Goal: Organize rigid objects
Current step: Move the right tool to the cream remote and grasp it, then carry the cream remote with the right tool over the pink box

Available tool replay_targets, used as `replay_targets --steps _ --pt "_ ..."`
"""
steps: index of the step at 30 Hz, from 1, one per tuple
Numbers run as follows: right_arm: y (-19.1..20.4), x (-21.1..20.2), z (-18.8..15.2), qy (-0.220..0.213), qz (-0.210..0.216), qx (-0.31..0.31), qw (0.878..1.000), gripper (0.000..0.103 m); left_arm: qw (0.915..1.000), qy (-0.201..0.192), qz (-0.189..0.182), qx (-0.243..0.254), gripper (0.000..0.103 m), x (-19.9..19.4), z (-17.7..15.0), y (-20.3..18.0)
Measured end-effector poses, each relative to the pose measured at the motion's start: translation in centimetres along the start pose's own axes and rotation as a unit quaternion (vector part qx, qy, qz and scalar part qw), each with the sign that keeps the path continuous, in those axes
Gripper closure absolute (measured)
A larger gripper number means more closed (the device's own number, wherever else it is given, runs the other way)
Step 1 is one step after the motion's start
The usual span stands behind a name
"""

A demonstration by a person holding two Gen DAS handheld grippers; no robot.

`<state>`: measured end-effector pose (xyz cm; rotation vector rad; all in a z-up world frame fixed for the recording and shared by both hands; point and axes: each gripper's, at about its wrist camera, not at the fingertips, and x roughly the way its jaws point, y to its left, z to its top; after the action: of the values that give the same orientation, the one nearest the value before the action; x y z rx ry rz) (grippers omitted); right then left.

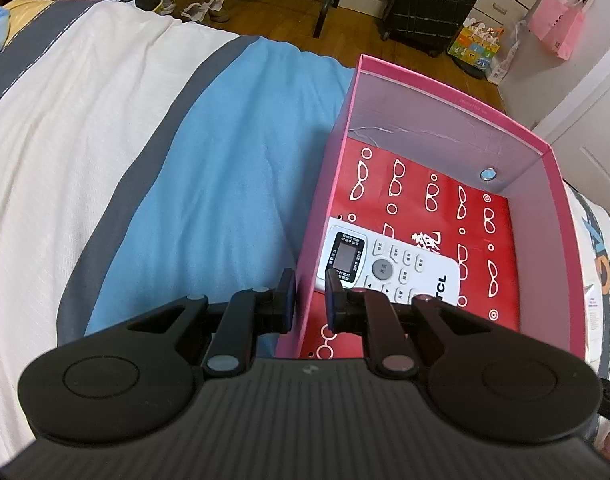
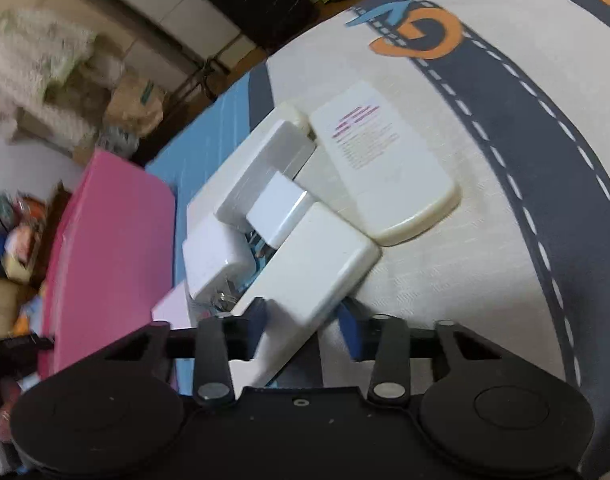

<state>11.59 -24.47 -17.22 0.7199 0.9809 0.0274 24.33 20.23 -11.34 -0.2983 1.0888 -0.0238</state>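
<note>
Left tool (image 1: 309, 300): clenched on the left wall of the pink box (image 1: 329, 208), one pad outside it and one inside.
Pink box: sits open on the bed (image 1: 105, 128), on its blue stripe, near the bed's far edge.
Remote control (image 1: 389, 266): white, face up, on the red patterned floor of the box, at its near left corner.
Right tool (image 2: 305, 322): its pads stand either side of the near end of a white flat block (image 2: 317, 268); the picture is blurred, so I cannot tell whether they press on it.
White pile: white chargers (image 2: 265, 176) and a flat white remote, label side up (image 2: 381, 168), lie touching on the bed, just beside the box.
</note>
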Motion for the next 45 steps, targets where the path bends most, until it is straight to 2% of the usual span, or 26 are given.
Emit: replay_targets --steps 4,9,13,17,24,27,29,33,36,41,45 --pt "-0.5 -1.5 -0.3 -0.026 0.016 -0.009 0.999 0.07 1.0 0.003 0.001 -0.004 0.09 0.1 -0.1 0.1" --pt "0.5 -2.6 -0.5 -0.037 0.059 -0.04 0.997 0.075 1.0 0.002 -0.003 -0.005 0.09 0.1 -0.1 0.2" --pt "1.7 -2.0 -0.6 -0.028 0.077 -0.062 0.995 0.072 1.0 0.002 -0.003 -0.006 0.09 0.1 -0.1 0.3" --pt "2.4 -1.4 -0.4 -0.03 0.076 -0.065 0.995 0.067 1.0 0.003 -0.002 -0.007 0.09 0.1 -0.1 0.3" --pt "2.0 0.8 -1.0 0.003 0.038 -0.059 0.998 0.064 1.0 0.003 -0.003 -0.009 0.09 0.1 -0.1 0.3" --pt "2.2 0.5 -1.0 -0.008 0.052 -0.066 0.996 0.075 0.9999 -0.001 -0.005 -0.009 0.091 0.1 -0.1 0.2" --pt "2.7 -0.5 -1.2 -0.027 0.062 -0.088 0.994 0.079 1.0 -0.003 -0.003 -0.007 0.091 0.0 -0.2 0.3" --pt "5.2 -3.2 -2.0 -0.069 0.08 -0.171 0.98 0.083 1.0 -0.004 -0.001 -0.006 0.093 0.0 -0.3 0.3" --pt "7.1 -4.9 -3.1 -0.102 0.075 -0.25 0.96 0.083 1.0 -0.007 0.0 -0.005 0.094 -0.1 -0.3 0.4" --pt "9.6 -7.1 -3.6 -0.135 0.077 -0.311 0.938 0.083 0.9999 -0.007 -0.002 -0.01 0.094 -0.3 -0.2 0.5" --pt "12.8 -10.2 -3.4 -0.156 0.122 -0.36 0.912 0.083 0.9999 -0.009 -0.005 -0.01 0.094 -0.4 -0.1 0.7"
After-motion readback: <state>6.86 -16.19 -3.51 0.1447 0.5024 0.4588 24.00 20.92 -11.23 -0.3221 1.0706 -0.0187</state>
